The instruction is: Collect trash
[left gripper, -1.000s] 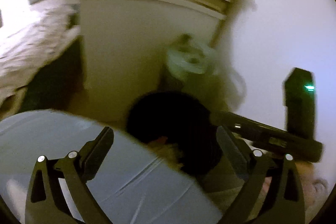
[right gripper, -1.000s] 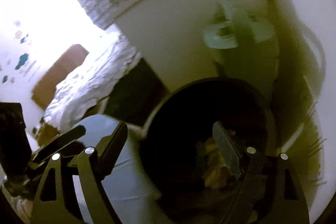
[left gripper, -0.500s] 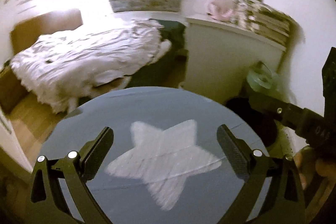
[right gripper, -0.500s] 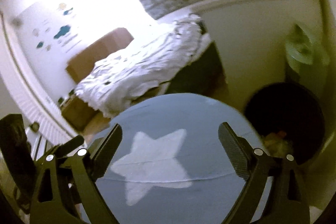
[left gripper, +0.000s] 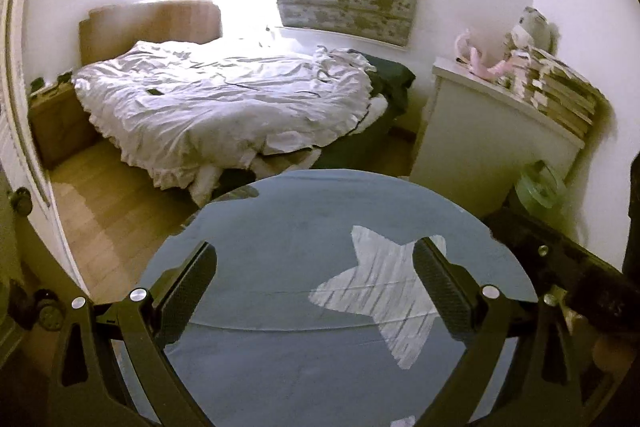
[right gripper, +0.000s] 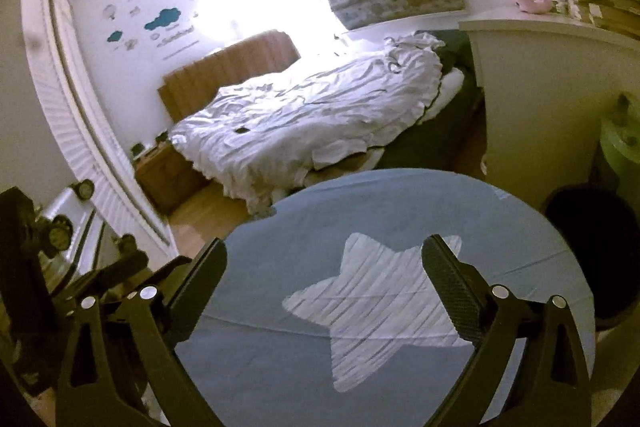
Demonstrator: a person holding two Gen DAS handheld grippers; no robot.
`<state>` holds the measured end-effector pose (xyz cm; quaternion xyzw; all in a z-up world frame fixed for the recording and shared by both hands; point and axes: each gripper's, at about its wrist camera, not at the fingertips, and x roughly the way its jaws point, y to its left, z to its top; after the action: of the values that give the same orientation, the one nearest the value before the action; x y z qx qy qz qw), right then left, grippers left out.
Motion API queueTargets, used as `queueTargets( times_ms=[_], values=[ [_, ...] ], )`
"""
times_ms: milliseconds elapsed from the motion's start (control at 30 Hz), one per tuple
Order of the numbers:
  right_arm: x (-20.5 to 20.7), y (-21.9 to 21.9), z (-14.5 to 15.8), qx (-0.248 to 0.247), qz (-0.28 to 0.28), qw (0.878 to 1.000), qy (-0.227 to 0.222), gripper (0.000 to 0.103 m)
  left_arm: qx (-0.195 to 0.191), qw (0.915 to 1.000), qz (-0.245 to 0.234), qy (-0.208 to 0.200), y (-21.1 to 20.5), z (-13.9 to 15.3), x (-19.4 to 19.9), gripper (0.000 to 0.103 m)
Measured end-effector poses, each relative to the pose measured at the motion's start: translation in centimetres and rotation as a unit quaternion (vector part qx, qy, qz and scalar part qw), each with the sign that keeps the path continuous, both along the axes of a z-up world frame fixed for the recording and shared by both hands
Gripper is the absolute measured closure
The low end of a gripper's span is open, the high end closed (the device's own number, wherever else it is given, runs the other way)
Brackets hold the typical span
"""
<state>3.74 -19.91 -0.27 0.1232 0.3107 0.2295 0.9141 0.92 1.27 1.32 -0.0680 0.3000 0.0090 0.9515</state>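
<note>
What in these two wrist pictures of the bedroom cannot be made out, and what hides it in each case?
- Black bin, right wrist view: its inside is too dark to show any contents.
- Same bin, left wrist view: hidden behind the right tool.
- Small dark item on the bed: too small to identify.
- Green object beside the white cabinet: cut off by the picture edge.
- Wall lettering: too small to read.

Child's bedroom: unmade bed (left gripper: 224, 107), star rug (left gripper: 340, 287)

Dark round bin (right gripper: 592, 251) stands beside the white cabinet (right gripper: 552, 99).
</note>
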Motion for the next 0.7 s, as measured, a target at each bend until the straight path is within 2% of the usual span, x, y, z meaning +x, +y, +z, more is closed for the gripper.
queueTargets(
  times_ms=[467,700],
  values=[
    [0.1,-1.0,0.6,0.014,-0.014,1.000,-0.013,0.007,0.004,0.9988,0.048,0.010,2.1,0.1,-1.3,0.005],
    [-0.2,-1.6,0.6,0.017,-0.023,1.000,-0.014,0.007,0.016,0.9987,0.049,0.002,2.1,0.6,-1.7,0.005]
  ],
)
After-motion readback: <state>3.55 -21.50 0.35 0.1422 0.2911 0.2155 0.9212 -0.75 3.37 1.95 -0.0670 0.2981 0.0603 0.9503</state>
